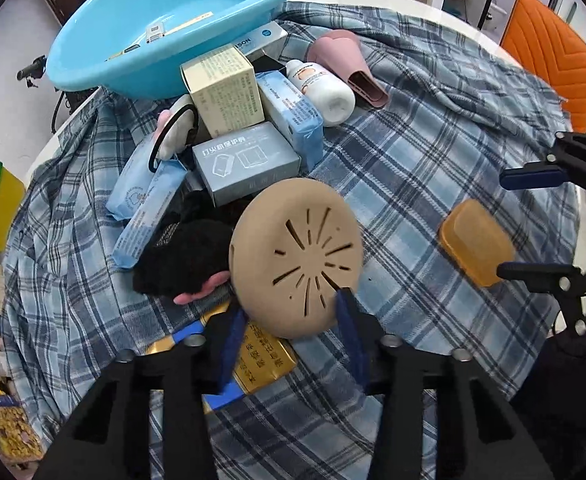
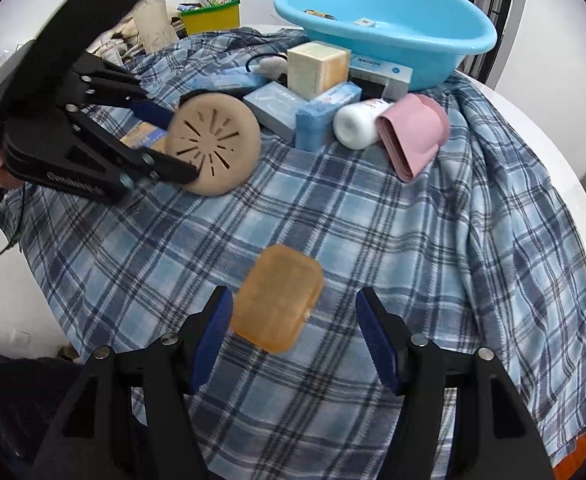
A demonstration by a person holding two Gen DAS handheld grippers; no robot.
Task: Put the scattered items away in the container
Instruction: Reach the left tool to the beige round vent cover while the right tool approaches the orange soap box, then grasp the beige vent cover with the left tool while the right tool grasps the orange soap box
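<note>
Both your wrist cams look steeply down, close over the plaid cloth [image 1: 393,168]. They share the blue basin [image 1: 165,20] at 12 o'clock and the tan disc [image 2: 213,148].

Showing bright, even indoor light in both views, soft and diffuse, with no hard shadows across the plaid cloth [image 2: 373,216]. Casting only faint shade under the blue basin [image 1: 165,28] toward 12 o'clock. Catching a mild sheen on the basin's rim. Bending straight lines strongly toward the edges, with black vignette corners closing in at 2, 4, 8 and 10 o'clock. Blurring the amber soap box [image 2: 277,298] near the centre of the right wrist view, and smearing the black gripper body at 10 o'clock. Rendering the left wrist view sharper.
</note>
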